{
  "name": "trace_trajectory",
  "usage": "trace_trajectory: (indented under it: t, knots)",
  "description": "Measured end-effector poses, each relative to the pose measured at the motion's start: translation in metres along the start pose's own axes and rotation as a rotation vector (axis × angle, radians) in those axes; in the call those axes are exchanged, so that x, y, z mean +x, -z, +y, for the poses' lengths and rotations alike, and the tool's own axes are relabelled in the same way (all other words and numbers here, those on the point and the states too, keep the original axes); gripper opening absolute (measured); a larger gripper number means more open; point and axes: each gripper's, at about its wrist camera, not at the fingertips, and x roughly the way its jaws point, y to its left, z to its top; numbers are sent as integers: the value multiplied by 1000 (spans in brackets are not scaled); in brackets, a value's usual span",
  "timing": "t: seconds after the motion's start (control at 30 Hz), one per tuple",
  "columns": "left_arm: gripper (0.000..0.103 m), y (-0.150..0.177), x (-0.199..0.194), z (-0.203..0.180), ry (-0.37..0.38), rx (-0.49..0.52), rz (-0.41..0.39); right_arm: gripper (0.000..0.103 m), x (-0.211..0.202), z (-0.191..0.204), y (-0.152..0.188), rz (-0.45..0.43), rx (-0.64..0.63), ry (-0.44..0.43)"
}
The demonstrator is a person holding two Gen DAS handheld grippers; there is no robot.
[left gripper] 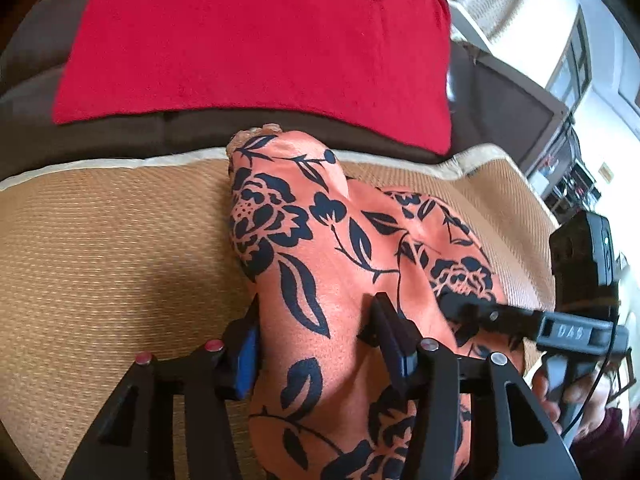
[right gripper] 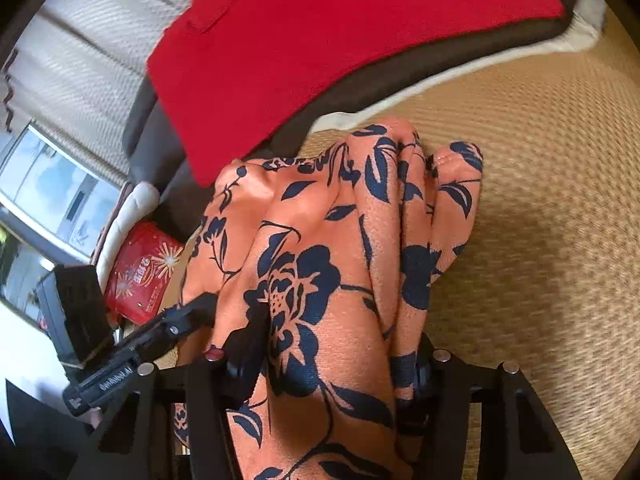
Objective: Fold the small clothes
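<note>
Orange cloth with a dark floral print (left gripper: pixel 320 248) hangs bunched between your two tools, its far end resting on the woven mat (left gripper: pixel 100 240) and the rest lifted off it in loose, rounded folds. It is not yet a folded garment: no flat layer and no clean crease show in either view, only drapes and a gathered end near the mat's pale border.

Your left gripper (left gripper: pixel 320 344) has the cloth running between its fingers. The jaws stand fairly wide apart with fabric filling the gap, so I cannot tell whether they pinch it or merely straddle it. Your right gripper (right gripper: pixel 332 364) shows much the same from its own camera: cloth passes through and over the fingers, hiding the pads, and how firmly it holds is unclear. In the left view it sits just beside the left tool, its tip at the cloth's right edge.

Judging from this, you are early or midway in the fold: the piece is gathered and raised, but it must be spread, laid flat on the mat and doubled over. A red cloth (left gripper: pixel 256 40) lies flat behind, well apart from the work; whether it counts as finished I cannot say.
</note>
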Motion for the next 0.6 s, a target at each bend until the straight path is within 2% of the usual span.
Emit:
trace_trajectory:
  t: [0.13, 0.23, 0.3, 0.37, 0.43, 0.5, 0.6]
  knots:
    - [54, 5, -6, 22, -58, -45, 2, 59, 7, 10, -1, 9, -27, -18]
    - [63, 12, 4, 37, -116, -71, 66, 63, 19, 4, 0, 67, -36, 41]
    - [68, 16, 4, 39, -165, -65, 74, 68, 26, 8, 1, 81, -32, 63]
    - [70, 18, -8, 33, -212, -47, 47, 68, 21, 16, 2, 66, -63, 96]
    - [71, 25, -28, 22, -307, -6, -9, 68, 11, 22, 5, 33, -84, 131]
    - [78, 28, -47, 4, -400, 22, -64, 68, -7, 30, 12, -31, -97, 182]
    - [85, 36, -89, -21, -495, 57, -156, 68, -44, 49, 26, -163, -160, 255]
